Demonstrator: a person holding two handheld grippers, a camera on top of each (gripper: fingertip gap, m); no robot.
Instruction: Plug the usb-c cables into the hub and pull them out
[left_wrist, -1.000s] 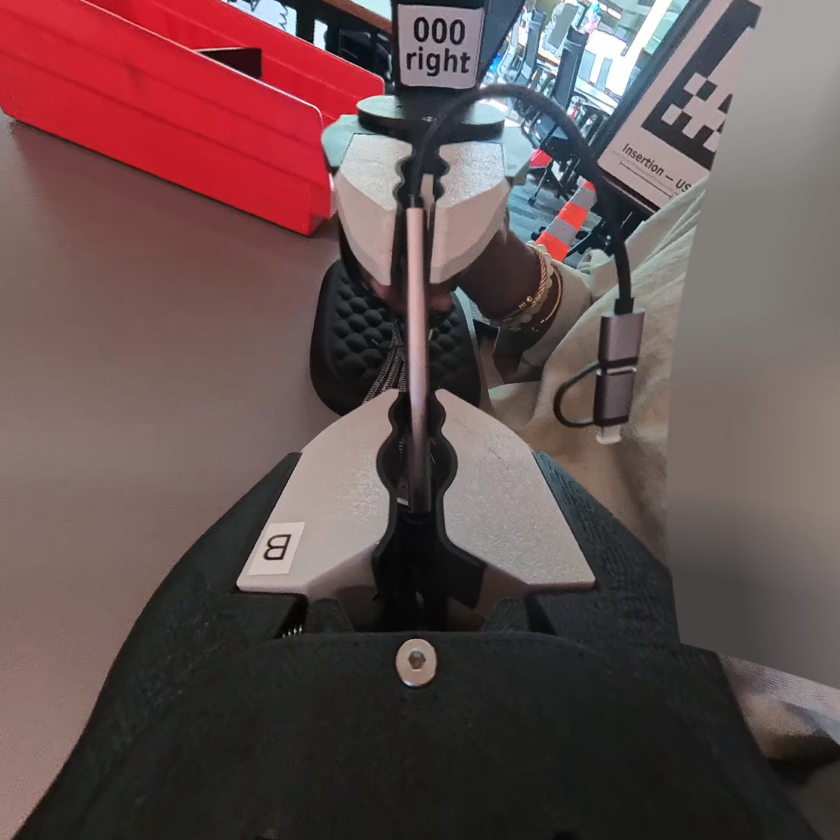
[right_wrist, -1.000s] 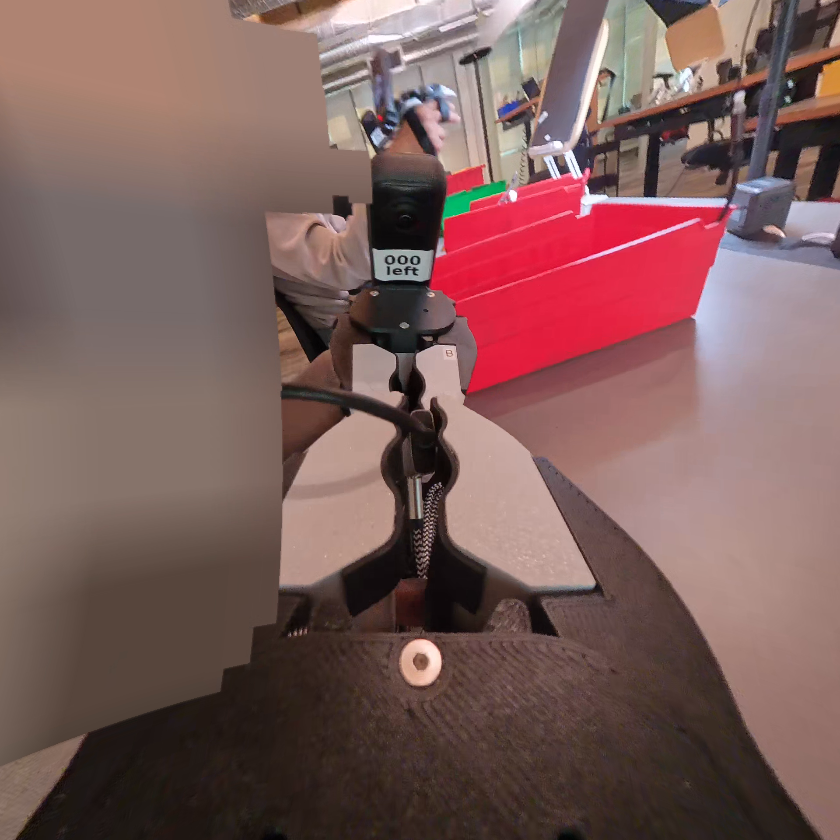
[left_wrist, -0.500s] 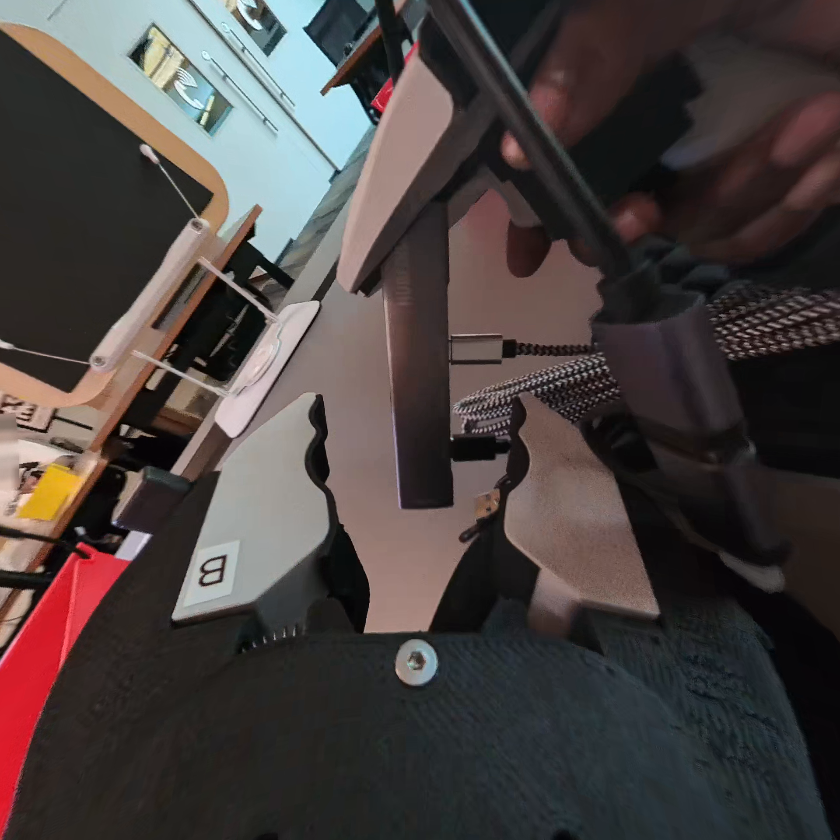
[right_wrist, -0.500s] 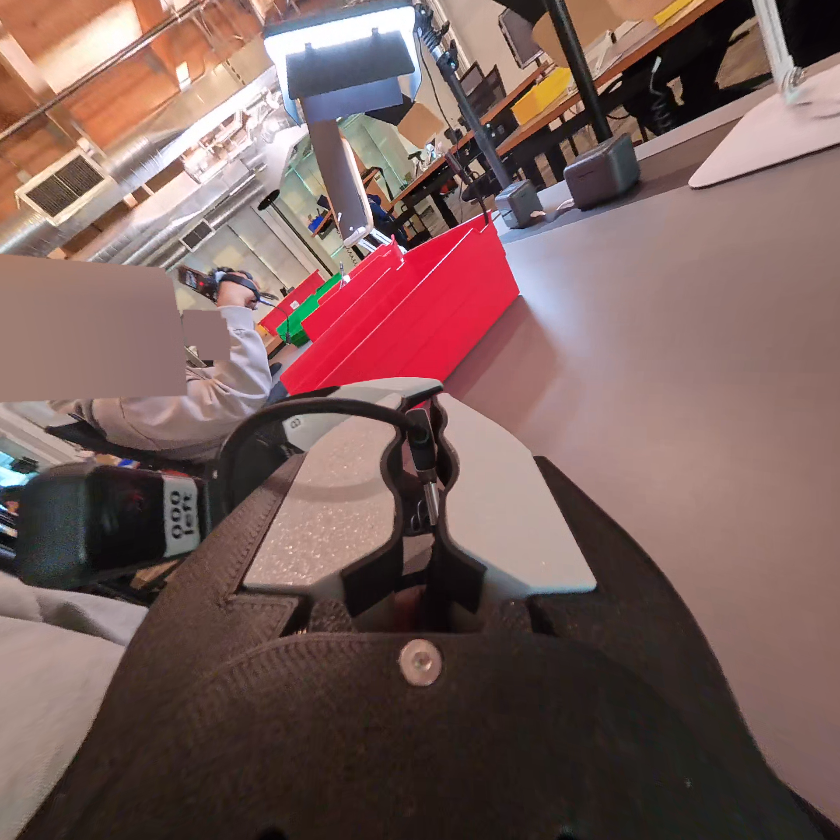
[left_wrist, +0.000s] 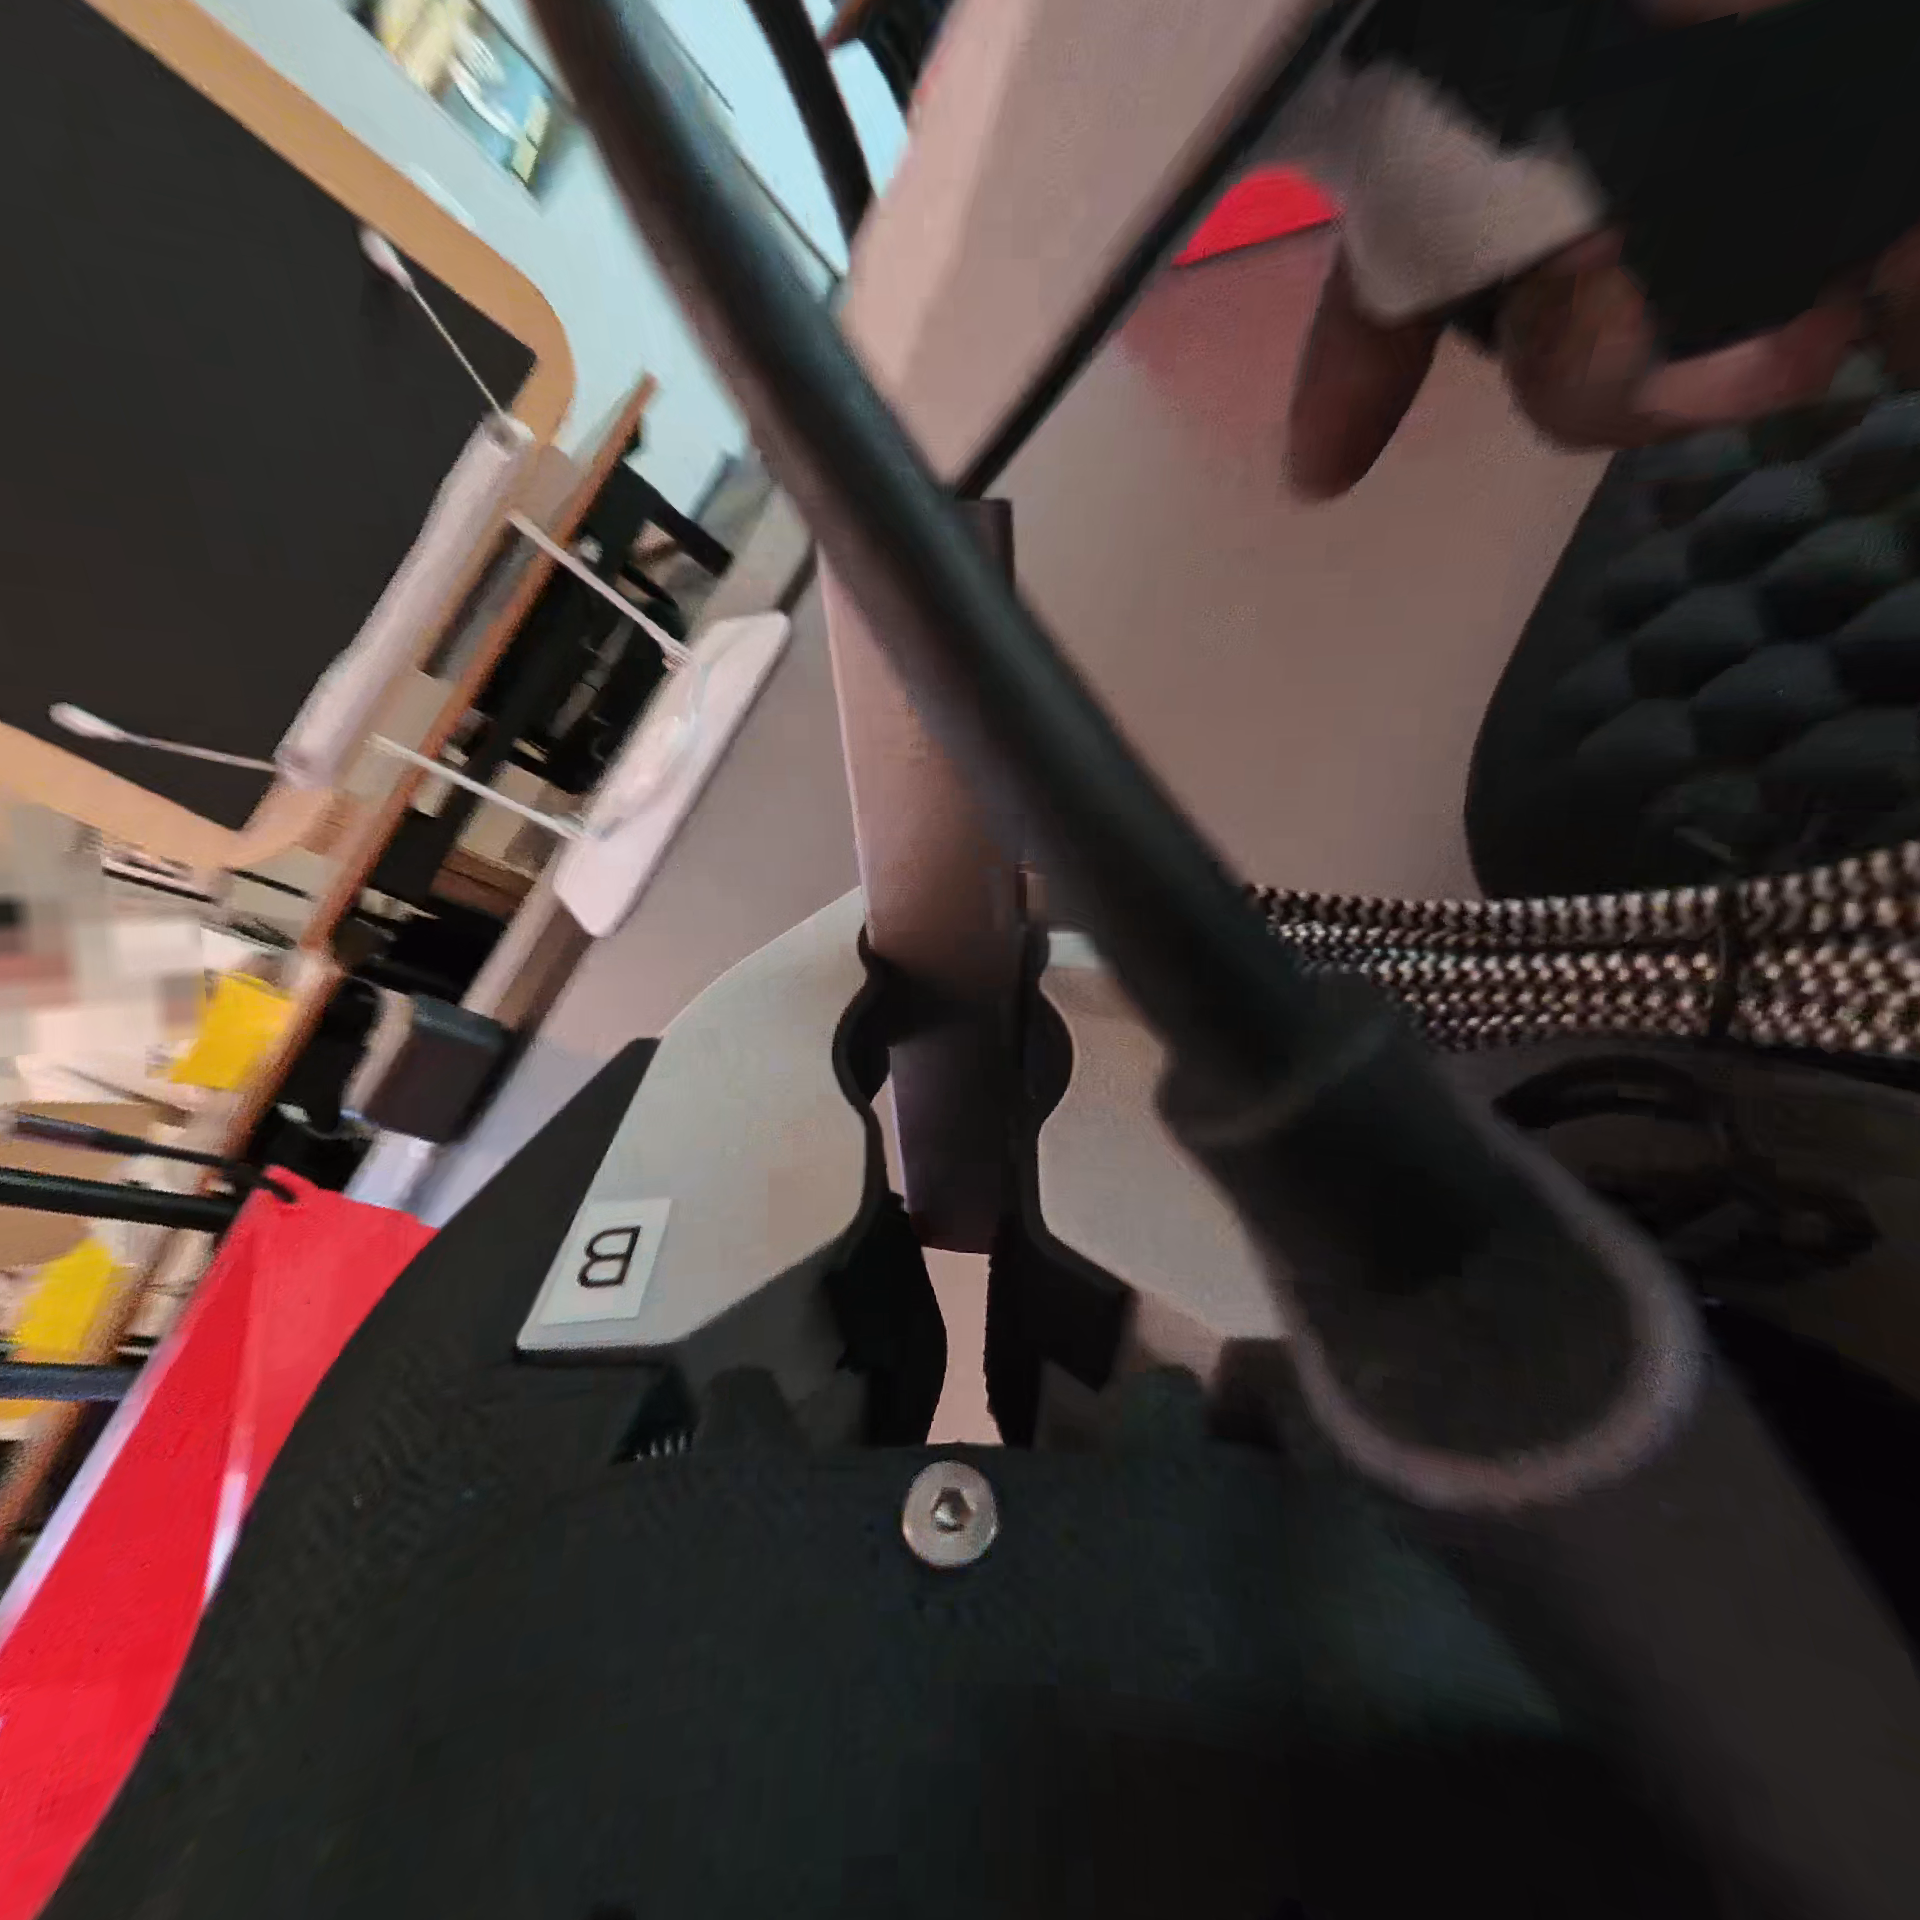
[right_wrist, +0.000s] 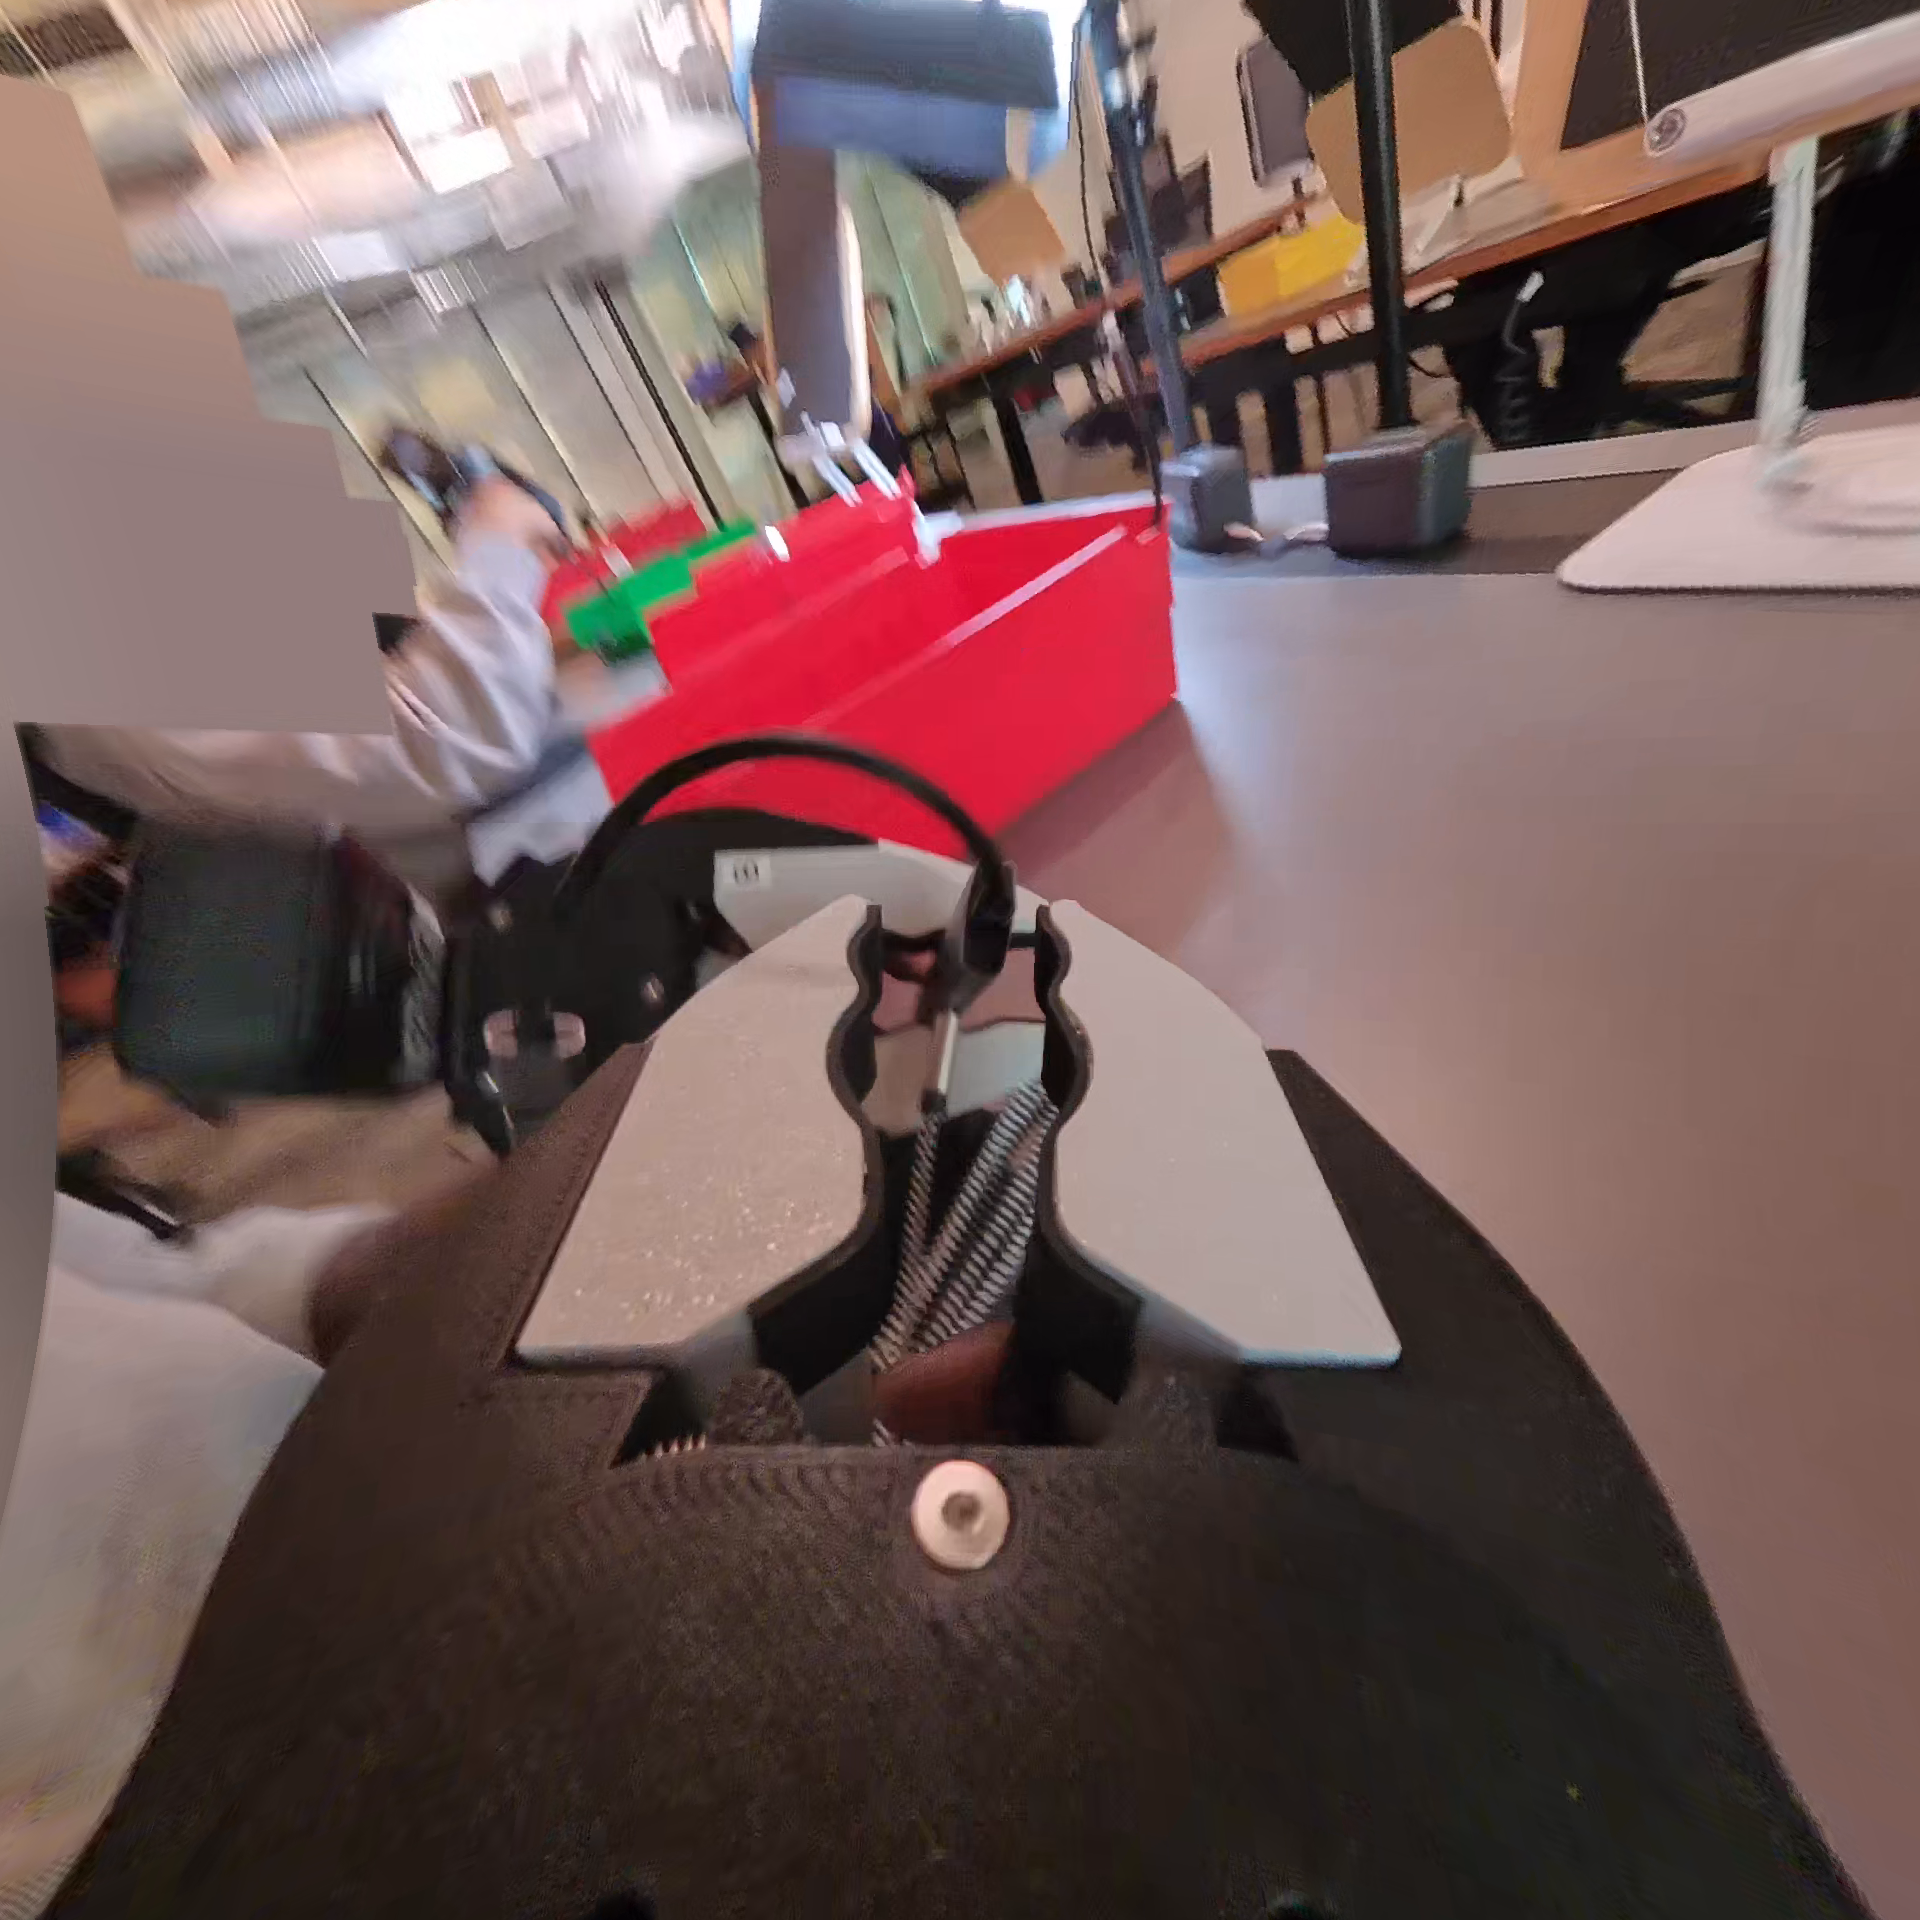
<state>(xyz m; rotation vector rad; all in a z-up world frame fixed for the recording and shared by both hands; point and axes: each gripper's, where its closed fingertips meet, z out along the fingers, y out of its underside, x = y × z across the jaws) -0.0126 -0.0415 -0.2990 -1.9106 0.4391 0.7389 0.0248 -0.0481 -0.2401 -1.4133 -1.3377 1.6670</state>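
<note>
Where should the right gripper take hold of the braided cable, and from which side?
Probably the end of the braided cable nearest the hub, which the left gripper holds clamped. The cable runs straight out from the hub's side, so the open right gripper should come in along that line, pinching across its width. The plug is hidden behind the black lead.

The hub (left_wrist: 935, 831) is sitting upright between my left gripper (left_wrist: 948, 997) fingers, its cable (left_wrist: 997, 665) crossing in front. The braided cables (left_wrist: 1558, 956) are lying to its right. The bin (right_wrist: 935, 665) is resting on the table (right_wrist: 1558, 831) ahead of my right gripper (right_wrist: 956, 966).
</note>
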